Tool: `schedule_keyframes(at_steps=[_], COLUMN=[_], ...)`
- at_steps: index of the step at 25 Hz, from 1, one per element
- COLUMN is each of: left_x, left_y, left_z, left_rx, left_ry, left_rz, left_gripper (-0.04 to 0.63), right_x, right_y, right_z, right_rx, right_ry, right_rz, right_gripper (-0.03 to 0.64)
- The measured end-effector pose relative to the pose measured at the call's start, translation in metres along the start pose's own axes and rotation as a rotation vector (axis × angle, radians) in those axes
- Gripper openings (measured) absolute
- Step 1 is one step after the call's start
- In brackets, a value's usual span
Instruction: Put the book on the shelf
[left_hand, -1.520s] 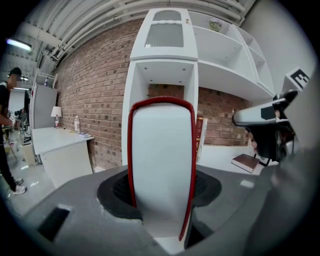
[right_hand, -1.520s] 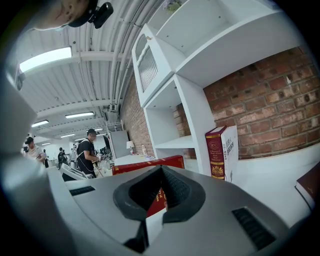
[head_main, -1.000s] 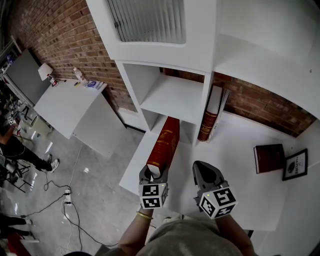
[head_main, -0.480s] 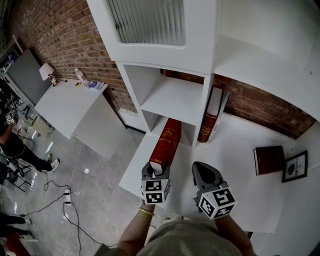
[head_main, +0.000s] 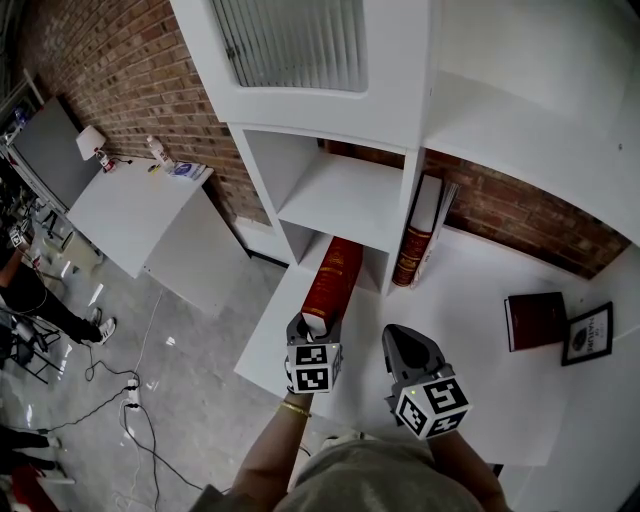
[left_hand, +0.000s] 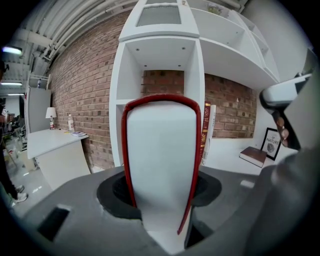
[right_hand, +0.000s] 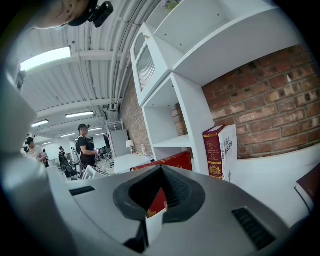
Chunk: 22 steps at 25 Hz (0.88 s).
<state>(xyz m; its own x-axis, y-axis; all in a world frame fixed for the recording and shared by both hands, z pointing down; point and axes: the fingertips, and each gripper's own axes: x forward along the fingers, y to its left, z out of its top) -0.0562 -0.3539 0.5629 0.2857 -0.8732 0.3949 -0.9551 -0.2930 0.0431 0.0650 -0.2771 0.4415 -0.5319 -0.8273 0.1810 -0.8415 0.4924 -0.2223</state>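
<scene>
A thick red book (head_main: 333, 278) with white page edges (left_hand: 160, 160) lies lengthwise on the bottom board of the white shelf unit (head_main: 270, 335). Its far end reaches into the low compartment under the middle shelf board (head_main: 345, 195). My left gripper (head_main: 313, 328) is shut on the book's near end, with the red covers showing on both sides between the jaws in the left gripper view. My right gripper (head_main: 402, 340) hovers beside it to the right above the white counter. It holds nothing, and in the right gripper view its jaws meet at a thin slit.
A red and a white book (head_main: 418, 238) stand upright right of the divider. A dark red book (head_main: 535, 318) lies flat by a framed picture (head_main: 588, 332). A white table (head_main: 130, 205) stands at the left against the brick wall. Cables (head_main: 125, 395) lie on the floor.
My left gripper has shifted a little right and forward. The red book has straightened and slid further into the low compartment. The right gripper has barely moved.
</scene>
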Motion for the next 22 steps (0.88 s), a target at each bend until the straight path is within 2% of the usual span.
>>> schedule_keyframes(at_steps=[22], left_x=[0.04], left_y=[-0.001], left_z=[-0.002], left_rx=[0.01], left_ry=[0.063], left_rz=[-0.017], left_gripper=[0.235], right_x=[0.003], right_y=[-0.006], right_z=[0.0], right_rx=[0.013], right_ry=[0.003], right_rz=[-0.015], right_gripper=[0.006])
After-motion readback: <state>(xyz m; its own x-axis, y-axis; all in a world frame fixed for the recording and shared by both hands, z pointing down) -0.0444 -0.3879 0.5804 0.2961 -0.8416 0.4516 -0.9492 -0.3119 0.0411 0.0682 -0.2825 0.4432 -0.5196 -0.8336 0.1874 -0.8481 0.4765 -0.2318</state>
